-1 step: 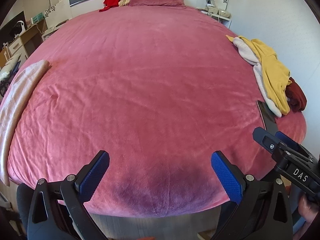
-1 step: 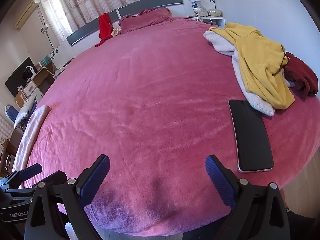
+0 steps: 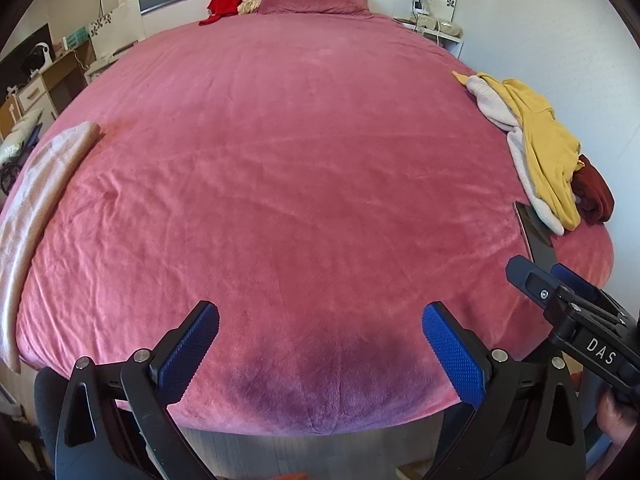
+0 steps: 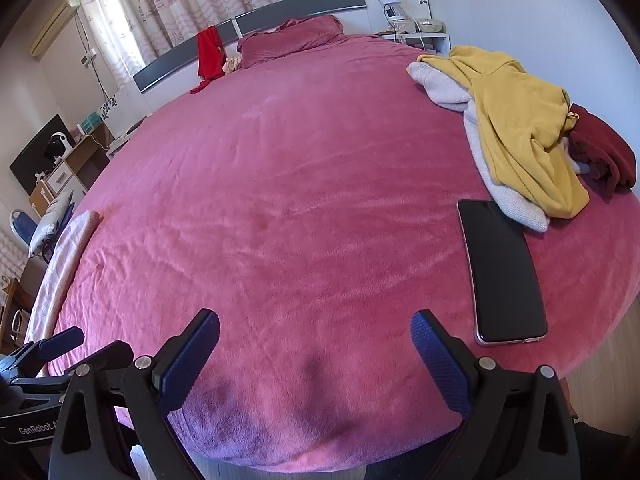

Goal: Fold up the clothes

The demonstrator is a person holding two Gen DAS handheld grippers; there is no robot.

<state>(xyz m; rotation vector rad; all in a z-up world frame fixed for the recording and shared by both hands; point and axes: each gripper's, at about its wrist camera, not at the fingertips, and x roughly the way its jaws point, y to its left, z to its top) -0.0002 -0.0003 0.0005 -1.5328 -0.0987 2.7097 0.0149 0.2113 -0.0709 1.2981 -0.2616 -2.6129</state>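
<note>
A pile of clothes lies at the bed's right edge: a yellow hoodie (image 4: 516, 128) over a pale grey knit (image 4: 440, 84), with a dark red garment (image 4: 604, 152) beside them. The pile also shows in the left wrist view (image 3: 540, 136). My left gripper (image 3: 320, 344) is open and empty above the foot of the pink bed (image 3: 300, 160). My right gripper (image 4: 316, 348) is open and empty over the same edge, left of the pile. Each gripper shows in the other's view: the right one (image 3: 560, 284), the left one (image 4: 60, 344).
A black phone (image 4: 504, 272) lies face up just ahead of my right gripper's right finger. A folded pale pink towel (image 3: 36, 204) lies along the bed's left edge. A red garment (image 4: 210, 56) hangs on the headboard beside a pillow (image 4: 296, 38). Desks stand left; a nightstand (image 4: 416, 36) far right.
</note>
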